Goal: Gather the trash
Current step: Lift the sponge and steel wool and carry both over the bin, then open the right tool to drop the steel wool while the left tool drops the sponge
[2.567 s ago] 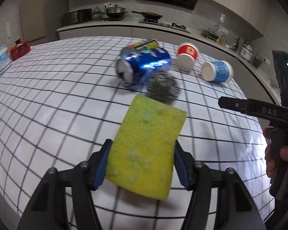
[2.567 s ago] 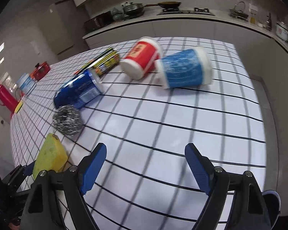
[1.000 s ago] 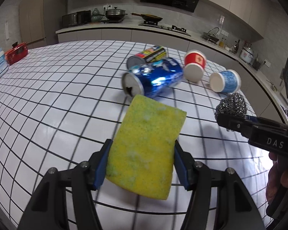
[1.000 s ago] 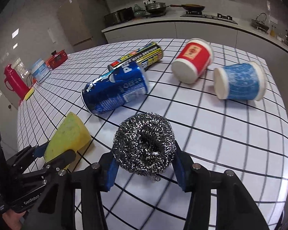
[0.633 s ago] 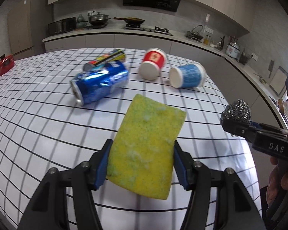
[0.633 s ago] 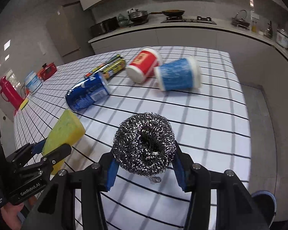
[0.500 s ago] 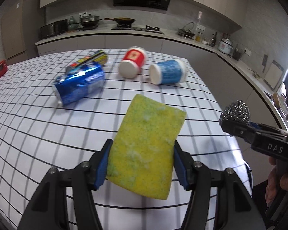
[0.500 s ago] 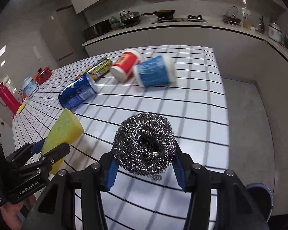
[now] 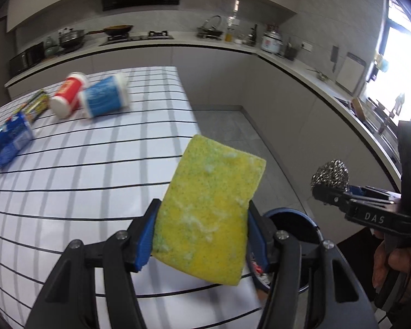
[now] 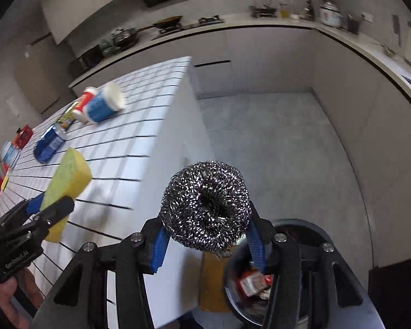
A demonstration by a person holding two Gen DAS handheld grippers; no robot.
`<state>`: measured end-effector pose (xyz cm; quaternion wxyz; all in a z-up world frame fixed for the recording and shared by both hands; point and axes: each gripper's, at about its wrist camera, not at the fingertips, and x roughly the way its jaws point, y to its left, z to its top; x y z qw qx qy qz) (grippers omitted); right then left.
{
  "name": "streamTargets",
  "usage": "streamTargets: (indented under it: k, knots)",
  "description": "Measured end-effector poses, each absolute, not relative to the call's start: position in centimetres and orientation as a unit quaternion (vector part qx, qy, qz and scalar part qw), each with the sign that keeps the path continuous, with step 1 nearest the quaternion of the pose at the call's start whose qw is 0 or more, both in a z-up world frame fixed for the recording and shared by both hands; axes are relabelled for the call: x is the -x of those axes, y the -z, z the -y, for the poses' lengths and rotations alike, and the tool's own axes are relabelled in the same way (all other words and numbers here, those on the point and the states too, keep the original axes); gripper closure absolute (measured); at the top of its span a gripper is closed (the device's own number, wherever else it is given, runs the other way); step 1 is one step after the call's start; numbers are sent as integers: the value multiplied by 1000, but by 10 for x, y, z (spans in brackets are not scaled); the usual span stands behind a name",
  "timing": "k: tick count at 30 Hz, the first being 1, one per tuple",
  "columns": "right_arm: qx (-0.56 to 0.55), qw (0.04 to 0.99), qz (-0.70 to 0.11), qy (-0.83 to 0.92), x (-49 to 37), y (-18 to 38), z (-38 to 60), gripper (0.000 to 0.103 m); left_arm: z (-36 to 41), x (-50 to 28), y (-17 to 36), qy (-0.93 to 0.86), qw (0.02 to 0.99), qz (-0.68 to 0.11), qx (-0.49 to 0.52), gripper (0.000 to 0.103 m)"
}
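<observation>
At nine o'clock in both views stretches the white grid-lined table point(image 9: 101, 148), its near edge cut off. Below, the round dark trash bin point(image 10: 309, 230) is mostly hidden behind gripper arms; only the right wrist view shows red-and-white wrappers inside. The left hand-held gripper point(image 9: 201, 235) clamps a yellow rectangular sponge point(image 9: 211, 213) near the table's corner. The right hand-held gripper point(image 10: 205, 235) grips a round steel-wool scourer point(image 10: 205, 205) above the bin. Blurred cups and cans lie at ten o'clock.

Rough yellow foam sponge point(image 9: 209, 213), shiny wire scourer point(image 10: 205, 205), glossy gridded tabletop point(image 9: 82, 170)
</observation>
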<state>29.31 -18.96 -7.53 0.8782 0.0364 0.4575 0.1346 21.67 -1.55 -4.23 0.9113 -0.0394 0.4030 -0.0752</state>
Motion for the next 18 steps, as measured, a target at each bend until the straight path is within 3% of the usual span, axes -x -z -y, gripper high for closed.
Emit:
streamTargets:
  k: [12,15,18]
  knots:
    - [-43,849,-515,-112,-289,141,291,48,114,-224,74,101,896,-432,27,43]
    - [-39,840,-530,-113,-295,158,300,30,121,-222,87,87,891,-444,32,43]
    - [-44,838,-532,-116,-295,166,309,27,127,-219,97,74,888,-452,31,43]
